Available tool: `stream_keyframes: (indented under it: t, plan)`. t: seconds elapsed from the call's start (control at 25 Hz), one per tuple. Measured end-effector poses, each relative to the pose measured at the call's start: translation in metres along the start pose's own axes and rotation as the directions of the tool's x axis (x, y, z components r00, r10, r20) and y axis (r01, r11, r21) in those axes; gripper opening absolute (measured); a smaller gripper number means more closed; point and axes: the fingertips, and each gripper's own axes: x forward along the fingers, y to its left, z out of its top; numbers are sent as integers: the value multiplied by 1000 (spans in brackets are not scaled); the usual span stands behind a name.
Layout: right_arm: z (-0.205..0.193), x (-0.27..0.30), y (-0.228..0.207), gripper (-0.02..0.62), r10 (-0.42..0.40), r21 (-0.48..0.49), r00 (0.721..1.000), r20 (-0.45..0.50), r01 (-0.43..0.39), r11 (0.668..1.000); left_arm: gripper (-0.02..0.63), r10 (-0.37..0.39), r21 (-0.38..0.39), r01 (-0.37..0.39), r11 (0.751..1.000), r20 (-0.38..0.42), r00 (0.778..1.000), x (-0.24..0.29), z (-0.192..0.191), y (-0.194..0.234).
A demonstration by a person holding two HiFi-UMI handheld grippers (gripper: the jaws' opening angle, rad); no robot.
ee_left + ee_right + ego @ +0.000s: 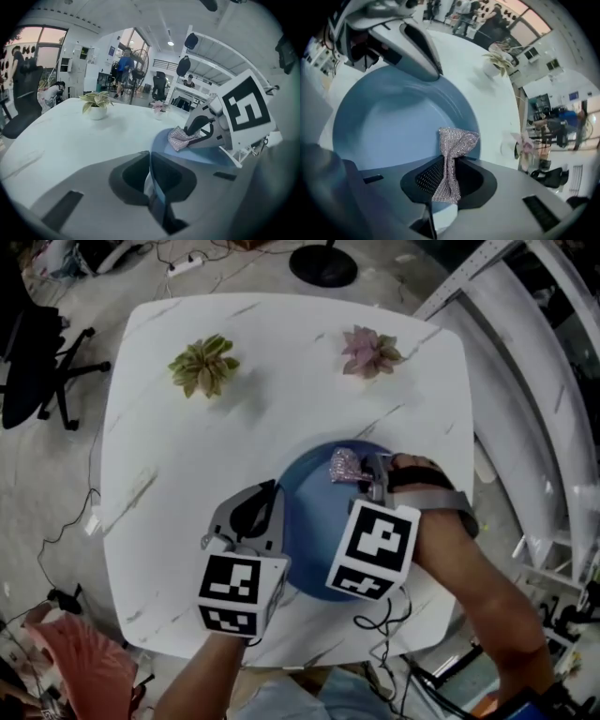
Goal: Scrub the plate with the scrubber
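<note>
A round blue plate [314, 517] lies on the white table [187, 456], right of its middle. My left gripper [274, 505] is shut on the plate's left rim; in the left gripper view [152, 176] the blue edge runs between the closed jaws. My right gripper [370, 472] reaches over the plate's far side, shut on a pinkish-silver mesh scrubber [343, 466]. The right gripper view [447, 173] shows the scrubber [454, 143] pinched at its middle, fanning out over the plate [389, 126]. The left gripper [433, 70] shows at the plate's far rim there.
A green potted succulent [203, 365] and a pink one [369, 352] stand at the table's far side. A black office chair [37, 362] is off the left edge, a white rack [525, 381] off the right. People stand in the room behind.
</note>
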Motion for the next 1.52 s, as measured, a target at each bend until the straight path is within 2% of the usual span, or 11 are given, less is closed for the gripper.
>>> stream_keyframes:
  t: [0.08,0.12,0.28,0.52,0.68,0.92,1.2,1.52]
  plan:
    - [9,1,2,87,-49,-152,998,-42,42,987,18,-13,-11,13,1000,-12,1000,1,0,0]
    - [15,1,4,87,-82,-231,995,-53,67,971,18,-20,-18,20,1000,-19,1000,1,-1,0]
    - [35,-1,12,84,-184,-460,982,-37,147,876,17,-48,-48,46,998,-43,998,3,-1,1]
    - [57,-12,32,83,-224,-598,973,52,210,773,17,-59,-55,56,997,-54,997,4,0,2]
    - [66,-20,50,83,-222,-646,971,89,226,729,17,-53,-50,50,997,-51,997,4,0,2]
    - [76,-32,84,80,-158,-640,974,162,226,734,17,-62,-70,58,996,-62,996,5,0,3]
    - [82,-48,125,77,-65,-633,968,242,208,745,20,-54,-47,51,998,-67,996,7,0,1]
    - [67,-66,164,76,115,-579,956,270,65,813,23,-58,-24,56,998,-88,994,9,0,-2]
